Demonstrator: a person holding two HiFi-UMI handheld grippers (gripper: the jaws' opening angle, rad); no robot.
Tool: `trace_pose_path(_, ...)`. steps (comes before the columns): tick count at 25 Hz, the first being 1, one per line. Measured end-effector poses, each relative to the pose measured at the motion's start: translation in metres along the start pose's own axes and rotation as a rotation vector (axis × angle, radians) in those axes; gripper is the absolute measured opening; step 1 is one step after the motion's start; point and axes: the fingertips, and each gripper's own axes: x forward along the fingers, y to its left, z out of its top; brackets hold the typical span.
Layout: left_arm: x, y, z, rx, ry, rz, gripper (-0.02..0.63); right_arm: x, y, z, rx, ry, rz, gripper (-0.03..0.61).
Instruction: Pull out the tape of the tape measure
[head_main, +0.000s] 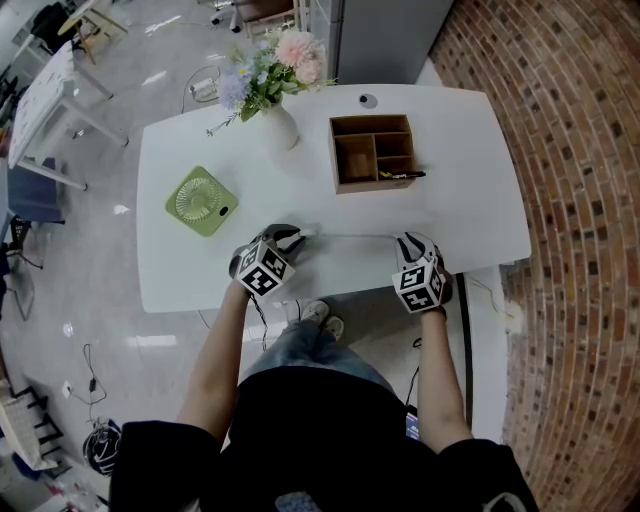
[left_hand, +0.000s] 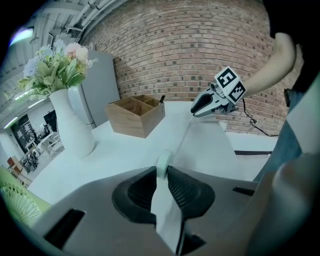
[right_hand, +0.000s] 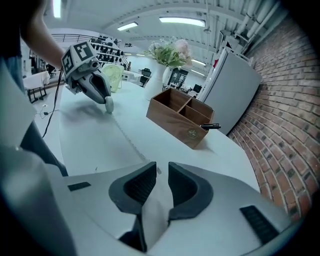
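A white worktop (head_main: 470, 200) beside a red brick wall (head_main: 570, 150), with a person working two handheld grippers near its front edge. The left gripper (head_main: 293, 238) has its fingers clamped on a small, round, pale tape measure case (left_hand: 164, 162). The right gripper (head_main: 408, 241) has its fingers closed on the end of the thin white tape (head_main: 350, 236), which stretches in a line between the two. Farther back stand a white vase of pastel flowers (head_main: 280, 128), a round green desk fan (head_main: 201, 201) and a compartmented wooden box (head_main: 345, 185) holding a black pen (head_main: 402, 175).
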Motion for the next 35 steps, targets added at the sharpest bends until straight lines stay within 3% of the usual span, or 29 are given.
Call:
trace_pose_path(8, 0.000, -0.001, 0.003, -0.028, -0.008, 0.013, 0.086, -0.005, -0.002, -0.001, 0.024, -0.012, -0.007, 0.067)
trace_pose_path(13, -0.003, -0.001, 0.007, -0.067, -0.039, 0.009, 0.157, -0.008, -0.003, -0.002, 0.039, -0.018, -0.011, 0.069)
trace_pose_path(23, -0.017, 0.006, 0.017, -0.116, -0.099, 0.052, 0.159, -0.019, -0.009, 0.004, 0.099, -0.057, -0.024, 0.072)
trace_pose_path(29, -0.048, 0.027, 0.042, -0.220, -0.217, 0.149, 0.136, -0.047, -0.024, 0.015, 0.280, -0.140, -0.088, 0.072)
trace_pose_path(35, -0.082, 0.061, 0.089, -0.325, -0.407, 0.264, 0.049, -0.070, -0.045, 0.050, 0.475, -0.316, -0.139, 0.072)
